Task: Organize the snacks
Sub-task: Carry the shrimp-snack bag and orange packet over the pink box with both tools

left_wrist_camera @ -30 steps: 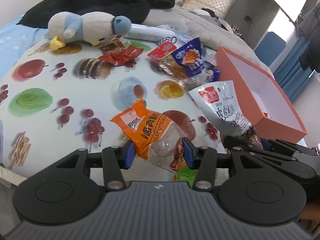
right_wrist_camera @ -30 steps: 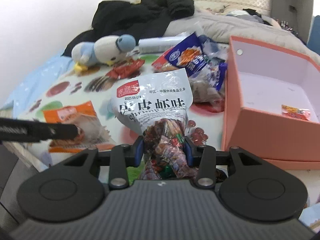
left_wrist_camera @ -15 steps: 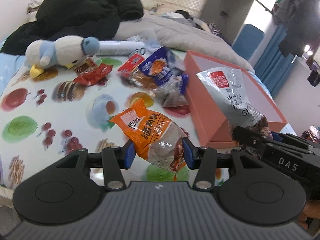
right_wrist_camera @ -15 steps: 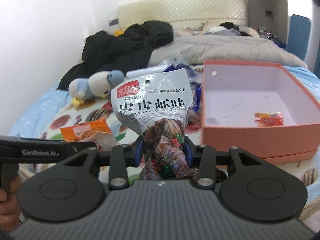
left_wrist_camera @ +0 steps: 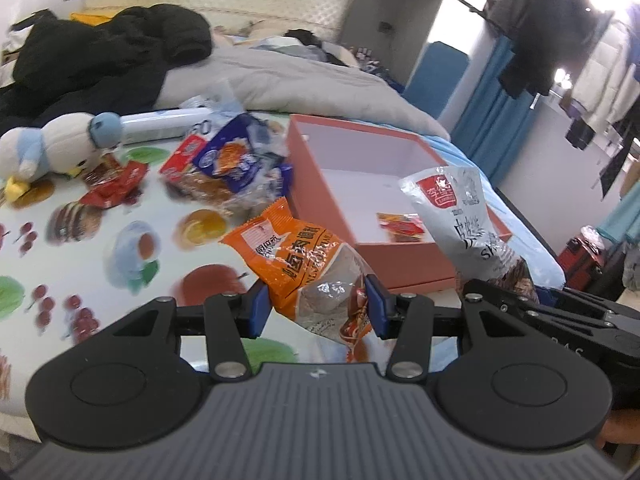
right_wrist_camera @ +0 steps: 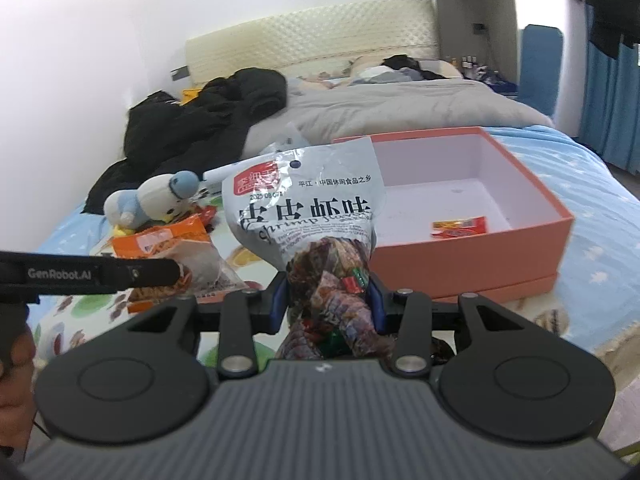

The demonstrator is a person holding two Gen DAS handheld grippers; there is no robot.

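My left gripper (left_wrist_camera: 316, 307) is shut on an orange snack bag (left_wrist_camera: 296, 256) and holds it in the air just left of the open orange box (left_wrist_camera: 400, 264). My right gripper (right_wrist_camera: 327, 300) is shut on a silver shrimp-flavour snack bag (right_wrist_camera: 308, 208), held upright in front of the box (right_wrist_camera: 472, 256); the silver bag also shows in the left wrist view (left_wrist_camera: 460, 216). One small red packet (right_wrist_camera: 460, 227) lies inside the box. More snacks lie on the fruit-print cloth: a blue bag (left_wrist_camera: 232, 160) and red packets (left_wrist_camera: 116, 188).
A plush penguin (left_wrist_camera: 52, 148) lies at the cloth's far left. Black clothing (left_wrist_camera: 104, 56) and a grey duvet (left_wrist_camera: 280, 80) lie on the bed behind. Blue curtains (left_wrist_camera: 492, 116) hang to the right.
Both grippers have lifted their bags off the cloth and moved right toward the orange box. The box now looks closer and its inside shows.
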